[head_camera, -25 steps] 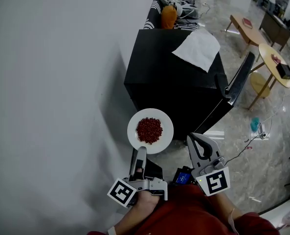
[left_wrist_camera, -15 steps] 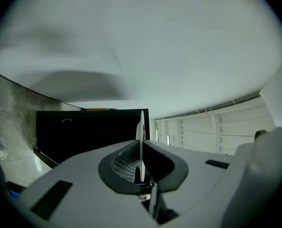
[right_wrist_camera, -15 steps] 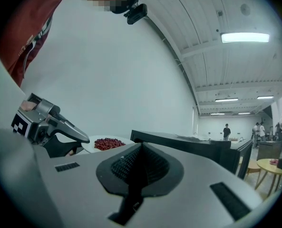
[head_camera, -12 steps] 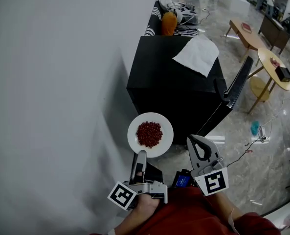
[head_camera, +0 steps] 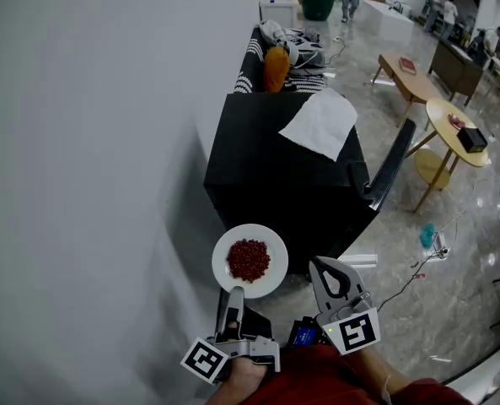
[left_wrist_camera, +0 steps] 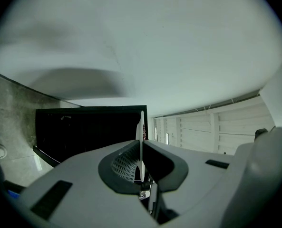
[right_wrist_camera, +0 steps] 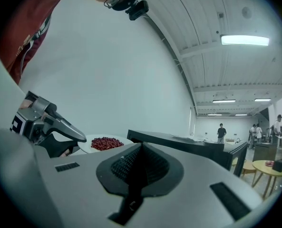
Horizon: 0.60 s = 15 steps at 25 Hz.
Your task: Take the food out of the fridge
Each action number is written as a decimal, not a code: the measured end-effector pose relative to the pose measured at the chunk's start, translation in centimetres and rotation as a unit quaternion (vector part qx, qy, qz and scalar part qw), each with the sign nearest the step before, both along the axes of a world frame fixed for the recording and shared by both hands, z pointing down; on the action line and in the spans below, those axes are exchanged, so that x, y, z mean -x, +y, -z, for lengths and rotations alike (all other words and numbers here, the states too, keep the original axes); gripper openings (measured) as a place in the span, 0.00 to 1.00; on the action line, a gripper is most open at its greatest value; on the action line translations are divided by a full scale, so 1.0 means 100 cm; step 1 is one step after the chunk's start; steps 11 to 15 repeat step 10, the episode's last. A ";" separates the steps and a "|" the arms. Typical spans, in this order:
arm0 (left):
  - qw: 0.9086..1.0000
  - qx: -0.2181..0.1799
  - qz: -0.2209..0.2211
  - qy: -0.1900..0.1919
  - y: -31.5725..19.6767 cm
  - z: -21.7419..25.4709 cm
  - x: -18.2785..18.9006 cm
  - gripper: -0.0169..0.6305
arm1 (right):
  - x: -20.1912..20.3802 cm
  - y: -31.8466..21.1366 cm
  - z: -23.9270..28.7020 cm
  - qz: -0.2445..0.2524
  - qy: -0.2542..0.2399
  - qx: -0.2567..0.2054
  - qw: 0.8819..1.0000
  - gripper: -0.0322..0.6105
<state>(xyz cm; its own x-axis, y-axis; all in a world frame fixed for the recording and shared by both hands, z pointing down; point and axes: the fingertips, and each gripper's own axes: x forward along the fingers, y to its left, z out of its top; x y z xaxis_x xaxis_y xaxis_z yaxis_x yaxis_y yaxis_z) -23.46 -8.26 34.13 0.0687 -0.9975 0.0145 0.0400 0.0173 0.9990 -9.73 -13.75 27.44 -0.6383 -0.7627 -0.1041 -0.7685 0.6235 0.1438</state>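
Plate [head_camera: 225, 265] of red food [head_camera: 249, 260] clamped by its near rim in left gripper [head_camera: 234, 294], outside black fridge [head_camera: 266, 159], in front of it. Right gripper [head_camera: 324, 267] just beside plate, jaws pressed together, empty.

The fridge [head_camera: 258, 154] hides its own inside.

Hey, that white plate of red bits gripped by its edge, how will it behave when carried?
The plate looks stiff, so it probably won't flex, but the left tool pinches only its rim, so it may sag or tilt. The red pieces lie loose in a heap and would likely roll off if it tips.
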 end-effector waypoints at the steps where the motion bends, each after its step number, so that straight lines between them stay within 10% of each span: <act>1: 1.000 0.000 0.000 0.001 0.000 0.001 0.000 0.07 | 0.000 0.000 0.002 -0.001 -0.002 -0.002 1.000 0.08; 15: 1.000 0.004 -0.016 0.004 0.005 0.001 -0.003 0.07 | -0.003 0.007 -0.003 -0.011 0.011 0.004 1.000 0.08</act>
